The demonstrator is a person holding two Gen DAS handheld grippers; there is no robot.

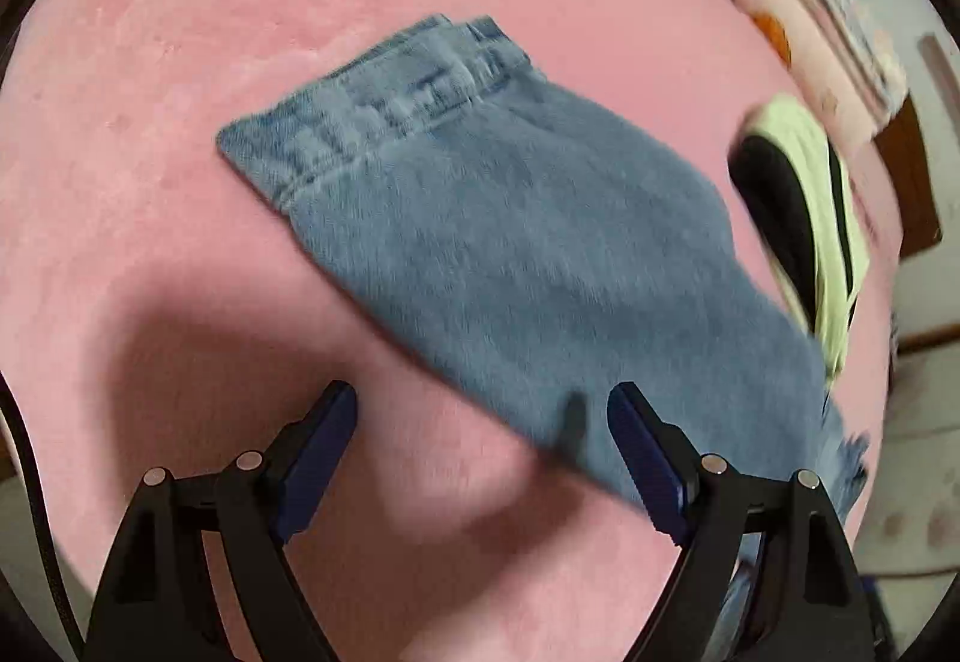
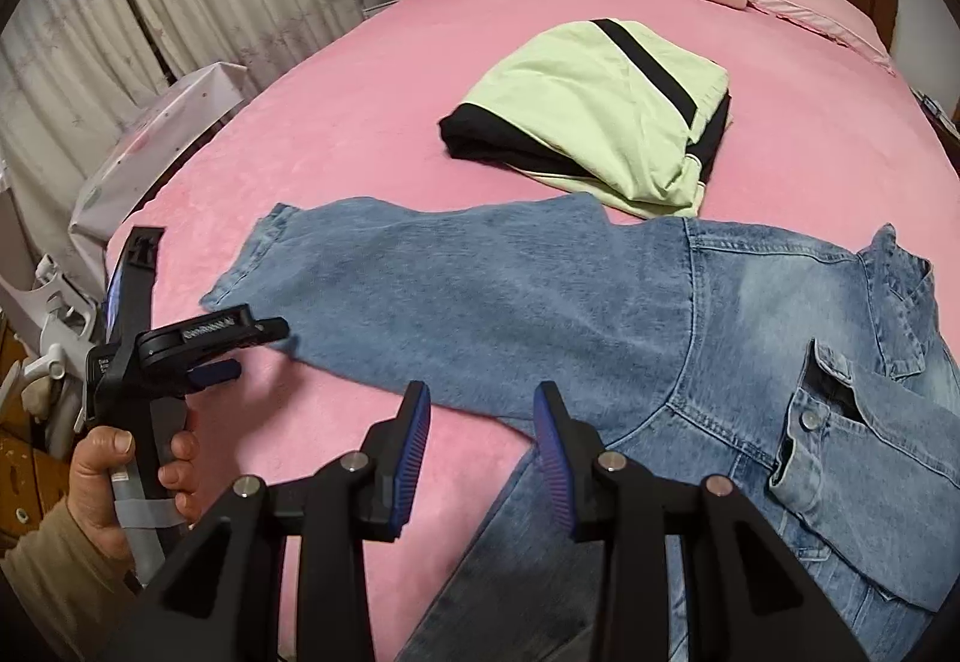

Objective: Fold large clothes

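Denim jacket (image 2: pixel 600 314) lies on pink bed (image 2: pixel 360 122), both grippers' fingers spread, pinching nothing

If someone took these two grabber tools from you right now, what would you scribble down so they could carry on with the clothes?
Left gripper: open, holding nothing, over the edge of the denim sleeve near its cuff.
Right gripper: jaws apart, holding nothing, above where the sleeve meets the body of the denim jacket.
The jacket lies spread on the pink bed, one sleeve stretched out sideways, not yet folded.
Done: a green and black garment sits folded behind it.
Left: fold the sleeve in, then fold the jacket.
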